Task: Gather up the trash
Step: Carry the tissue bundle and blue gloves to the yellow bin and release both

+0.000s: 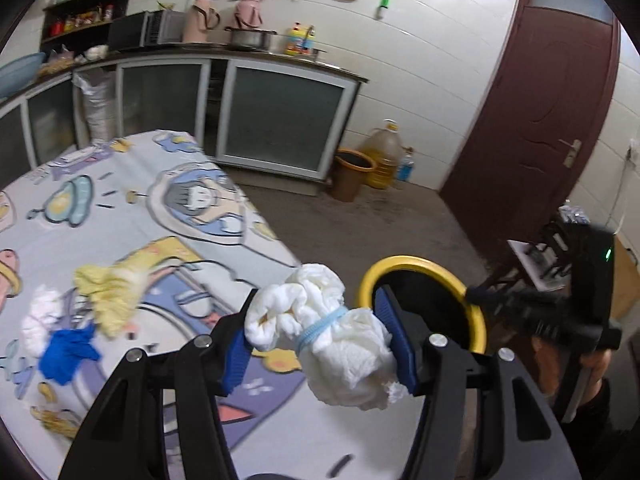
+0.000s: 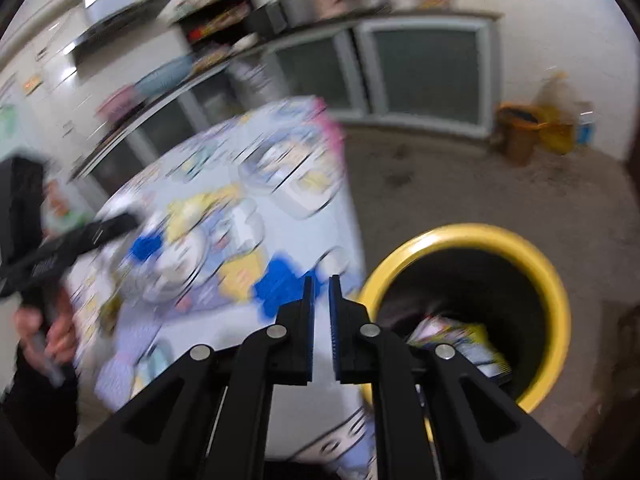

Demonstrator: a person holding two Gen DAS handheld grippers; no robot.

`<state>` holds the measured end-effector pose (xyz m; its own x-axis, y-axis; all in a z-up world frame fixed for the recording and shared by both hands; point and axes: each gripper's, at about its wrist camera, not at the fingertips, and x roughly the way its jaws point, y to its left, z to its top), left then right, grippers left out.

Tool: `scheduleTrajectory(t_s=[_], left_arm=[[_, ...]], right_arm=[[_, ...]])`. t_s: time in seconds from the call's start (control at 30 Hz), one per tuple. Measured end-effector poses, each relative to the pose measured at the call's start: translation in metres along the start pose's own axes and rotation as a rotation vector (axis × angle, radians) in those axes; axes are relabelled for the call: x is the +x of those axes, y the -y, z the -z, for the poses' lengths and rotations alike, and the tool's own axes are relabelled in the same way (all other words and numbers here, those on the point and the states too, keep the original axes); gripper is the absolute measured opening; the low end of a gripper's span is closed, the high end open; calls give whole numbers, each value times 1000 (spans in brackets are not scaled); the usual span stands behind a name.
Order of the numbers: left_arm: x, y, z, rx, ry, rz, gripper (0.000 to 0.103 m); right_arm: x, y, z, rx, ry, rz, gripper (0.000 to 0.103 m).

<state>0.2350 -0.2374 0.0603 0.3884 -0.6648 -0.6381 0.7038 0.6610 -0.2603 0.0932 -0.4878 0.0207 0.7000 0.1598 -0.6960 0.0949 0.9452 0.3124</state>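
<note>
Your left hand-held gripper (image 1: 320,340) grasps the tissue wad (image 1: 324,332) | bin (image 1: 478,320) just beyond, slightly right | right hand-held gripper (image 2: 321,312) clenched, empty | more scraps left of bin on bench (image 1: 140,216)

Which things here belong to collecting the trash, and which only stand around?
Job: white tissue wad in the left gripper, yellow-rimmed bin, yellow wad, blue scrap, small white wad.
Around: orange bucket, oil jug, microwave.
</note>
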Motion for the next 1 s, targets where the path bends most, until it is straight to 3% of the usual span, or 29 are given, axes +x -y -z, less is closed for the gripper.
scheduleTrajectory(t_s=[0.03,0.07,0.13,0.2,0.33,0.4,0.43,0.53,0.73,1.0], left_arm=[[2,2,0,-4,0,9,55],[2,3,0,-5,0,8,55],[1,2,1,-7,-1,-7,55],[-2,-4,0,-11,0,-27,55],[-14,-21,1,-24,4,-64,55],[-20,-30,0,-32,7,-82,55],[-21,-33,1,-33,6,-93,55],[-22,-36,0,-29,4,-117,55],[-6,-14,-6,20,-18,-97,55],[52,47,-21,131,-92,-26,55]], right_arm=[[3,-3,3,-22,0,0,20],[9,-8,5,-55,2,38,45],[26,-16,6,-72,-6,29,71],[47,-24,5,-84,-48,1,68],[94,-38,3,-145,-121,57,67],[112,-43,5,-163,-149,82,41],[118,-44,6,-174,-169,105,12],[125,-42,6,-165,-206,87,6],[71,-12,-8,-24,-89,-18,5],[-3,46,-11,73,39,90,5]])
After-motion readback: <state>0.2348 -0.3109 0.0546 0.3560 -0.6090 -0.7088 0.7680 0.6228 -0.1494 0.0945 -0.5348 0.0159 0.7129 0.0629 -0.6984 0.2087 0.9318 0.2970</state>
